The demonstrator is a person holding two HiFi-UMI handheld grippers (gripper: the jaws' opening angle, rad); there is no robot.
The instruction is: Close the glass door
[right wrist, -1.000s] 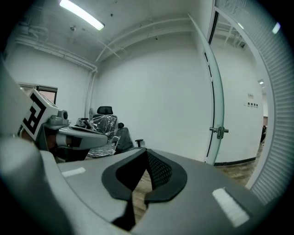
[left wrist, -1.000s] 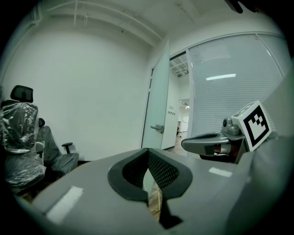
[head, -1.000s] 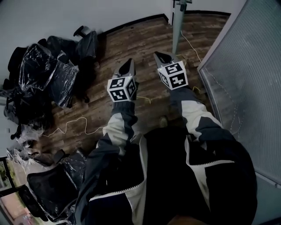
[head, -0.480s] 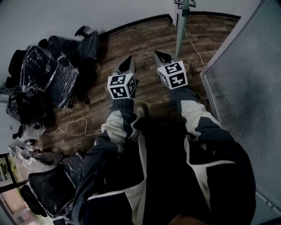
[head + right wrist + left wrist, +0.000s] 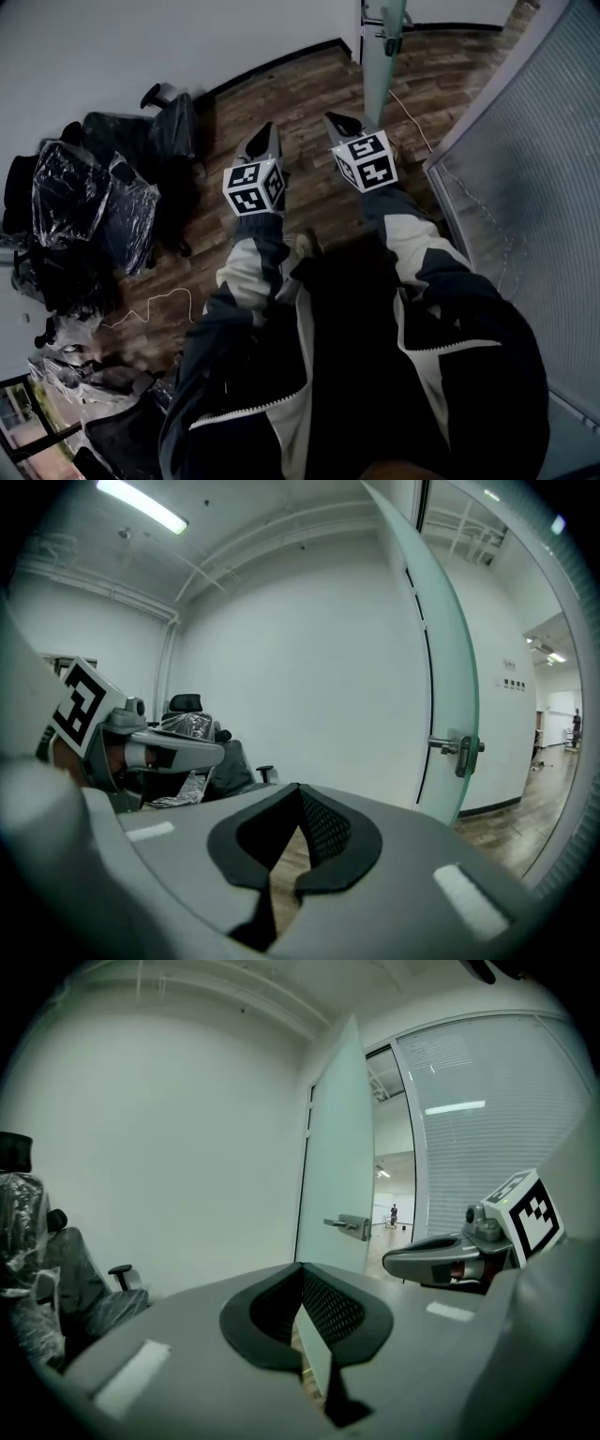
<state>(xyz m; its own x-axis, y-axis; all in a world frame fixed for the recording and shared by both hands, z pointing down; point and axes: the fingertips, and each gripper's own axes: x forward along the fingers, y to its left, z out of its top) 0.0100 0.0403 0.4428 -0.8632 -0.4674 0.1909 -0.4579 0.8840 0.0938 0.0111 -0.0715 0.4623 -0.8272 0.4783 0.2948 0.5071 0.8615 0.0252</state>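
Observation:
The frosted glass door [image 5: 379, 58] stands ajar ahead of me, seen edge-on, with its metal handle [image 5: 392, 21] at the top of the head view. The left gripper view shows the door [image 5: 337, 1147] and handle [image 5: 349, 1226] straight ahead. In the right gripper view the door [image 5: 442, 658] and handle [image 5: 458, 752] lie ahead to the right. My left gripper [image 5: 266, 139] and right gripper [image 5: 335, 121] are held side by side, pointing at the door and short of it. Both are shut and hold nothing. Their tips [image 5: 300, 1267] [image 5: 299, 787] meet.
Office chairs wrapped in plastic [image 5: 89, 202] crowd the left side by the white wall [image 5: 141, 37]. A thin cable [image 5: 155, 305] trails over the wooden floor [image 5: 300, 89]. A glass partition with blinds [image 5: 534, 178] runs along the right. A doorway opens beyond the door [image 5: 394, 1213].
I have stepped forward with both grippers toward the door. The door's edge and handle have come nearer at the top of the head view, and the chairs have slid back to the left.

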